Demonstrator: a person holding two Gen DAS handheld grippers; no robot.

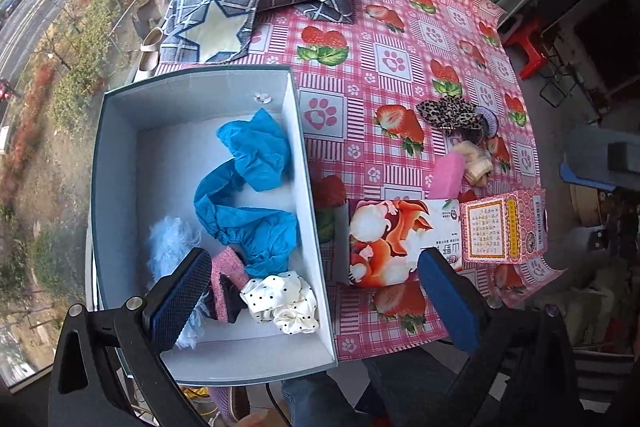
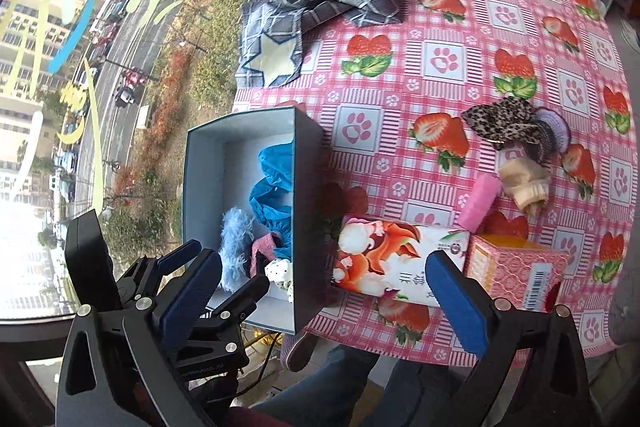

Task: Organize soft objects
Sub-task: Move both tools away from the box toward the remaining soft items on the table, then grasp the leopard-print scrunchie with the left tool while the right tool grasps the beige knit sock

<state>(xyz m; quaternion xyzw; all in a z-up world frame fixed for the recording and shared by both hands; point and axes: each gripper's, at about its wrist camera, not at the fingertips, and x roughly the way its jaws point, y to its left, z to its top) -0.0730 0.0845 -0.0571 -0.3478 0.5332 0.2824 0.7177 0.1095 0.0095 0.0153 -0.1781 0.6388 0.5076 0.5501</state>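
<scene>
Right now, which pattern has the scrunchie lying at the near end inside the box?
White with small black dots; the left wrist view shows it best.

Both views are lit by soft daylight from the window [image 2: 100, 75] on the left, so that only faint shadows are cast on the counter [image 1: 400, 67]. Straight lines are bent strongly toward the edges and the corners are darkened to black. Glare is seen at the window's lower left in the right wrist view.

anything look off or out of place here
The open box hangs partly over the table's edge by the window. A leopard scrunchie, pink sponge and cream cloth lie outside it.
</scene>
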